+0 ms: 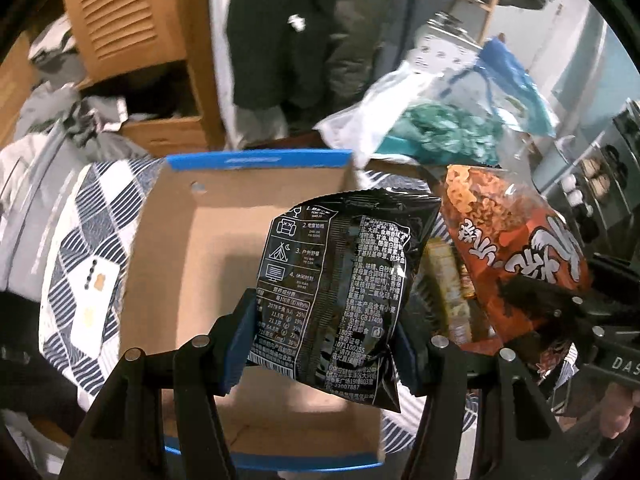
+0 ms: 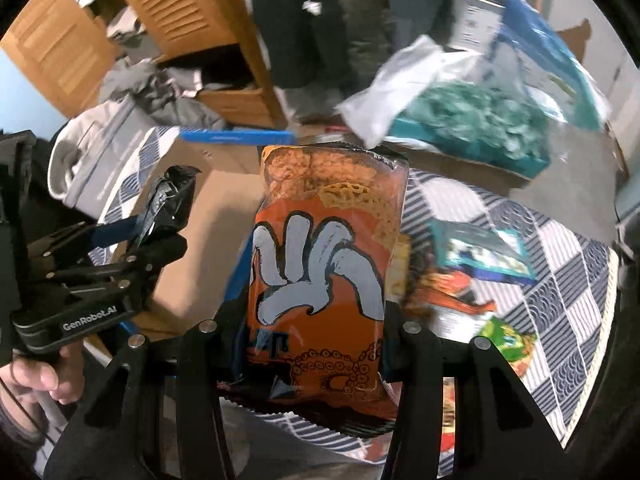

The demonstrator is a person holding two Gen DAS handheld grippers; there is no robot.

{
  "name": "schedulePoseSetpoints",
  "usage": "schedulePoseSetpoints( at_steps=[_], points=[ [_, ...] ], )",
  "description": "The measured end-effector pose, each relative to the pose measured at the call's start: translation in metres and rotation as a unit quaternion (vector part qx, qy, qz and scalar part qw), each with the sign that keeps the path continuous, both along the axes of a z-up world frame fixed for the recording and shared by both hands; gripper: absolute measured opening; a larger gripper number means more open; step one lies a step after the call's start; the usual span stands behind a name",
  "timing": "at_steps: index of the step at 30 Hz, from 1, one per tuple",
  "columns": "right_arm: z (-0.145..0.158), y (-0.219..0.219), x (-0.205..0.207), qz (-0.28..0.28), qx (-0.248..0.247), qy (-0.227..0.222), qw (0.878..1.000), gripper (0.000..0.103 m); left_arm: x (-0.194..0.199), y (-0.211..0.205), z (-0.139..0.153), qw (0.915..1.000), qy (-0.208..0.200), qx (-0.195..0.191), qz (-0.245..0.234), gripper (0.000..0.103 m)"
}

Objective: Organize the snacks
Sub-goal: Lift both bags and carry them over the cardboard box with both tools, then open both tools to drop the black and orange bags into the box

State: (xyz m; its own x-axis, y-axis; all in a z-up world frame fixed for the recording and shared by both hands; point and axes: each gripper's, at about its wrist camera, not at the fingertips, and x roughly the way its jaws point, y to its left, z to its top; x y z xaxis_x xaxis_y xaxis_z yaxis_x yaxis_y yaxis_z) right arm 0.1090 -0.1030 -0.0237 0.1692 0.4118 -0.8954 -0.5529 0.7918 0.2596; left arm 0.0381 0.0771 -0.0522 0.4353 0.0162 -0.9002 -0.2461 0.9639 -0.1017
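Our left gripper [image 1: 320,344] is clamped on the lower part of a black packet [image 1: 344,284] that hangs over the open box [image 1: 180,264], and our right gripper [image 2: 312,356] is clamped on an orange packet [image 2: 324,276] just beside the box, above the checked cover [image 2: 540,264]. Both packets are puffy and slick and held only low down, so we judge either could slip or swing out. If the orange one drops now, it likely lands among the loose snacks [image 2: 476,256], not in the box.

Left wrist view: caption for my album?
Left gripper holds a black snack packet above an open cardboard box.
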Motion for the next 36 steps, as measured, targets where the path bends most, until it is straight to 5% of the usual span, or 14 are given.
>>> schedulePoseSetpoints(
  at_steps=[14, 26, 36],
  points=[
    [-0.018, 0.11, -0.026, 0.08, -0.01, 0.025, 0.996, 0.047, -0.032, 0.073, -0.035, 0.9963, 0.037, -0.008, 0.077, 0.062],
    [-0.046, 0.157, -0.03, 0.1, -0.031, 0.052, 0.993, 0.048, -0.044, 0.1, -0.05, 0.99, 0.068, -0.015, 0.123, 0.065],
    [-0.044, 0.156, -0.027, 0.082, -0.036, 0.035, 0.995, 0.074, -0.048, 0.106, -0.042, 0.9871, 0.066, -0.008, 0.146, 0.076]
  ],
)
